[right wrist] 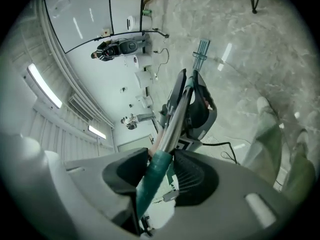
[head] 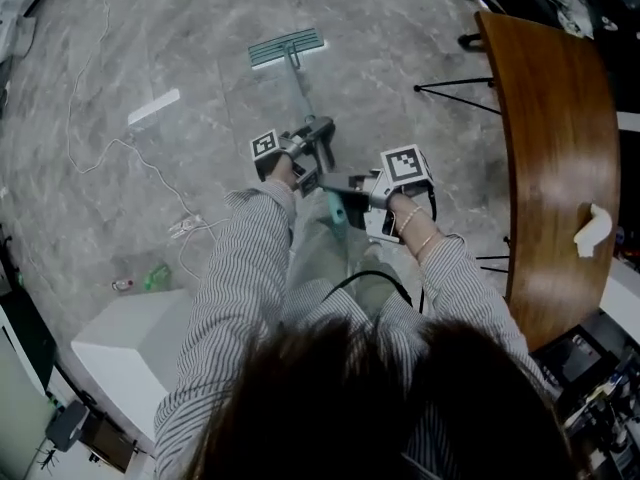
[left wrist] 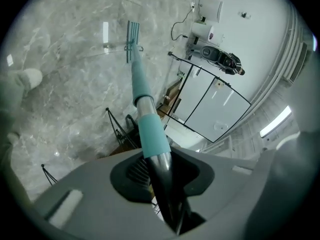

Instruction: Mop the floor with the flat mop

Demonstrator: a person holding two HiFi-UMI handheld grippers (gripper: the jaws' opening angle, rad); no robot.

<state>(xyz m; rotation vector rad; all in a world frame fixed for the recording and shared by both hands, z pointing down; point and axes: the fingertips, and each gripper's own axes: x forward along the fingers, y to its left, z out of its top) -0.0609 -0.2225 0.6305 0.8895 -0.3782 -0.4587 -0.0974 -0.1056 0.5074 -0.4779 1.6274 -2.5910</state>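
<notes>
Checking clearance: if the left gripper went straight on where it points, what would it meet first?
Shut on the mop handle, the left gripper points along it; it would likely reach the mop head on the floor first.

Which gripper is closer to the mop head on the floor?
Left. The left gripper holds the pole lower down, closer to the mop head. The right gripper holds the pole's top end, farther from the mop head.

Open marble floor (head: 400, 38) ahead, wooden table (head: 555, 148) close right, white cable (head: 160, 178) and white box (head: 135, 353) left
</notes>
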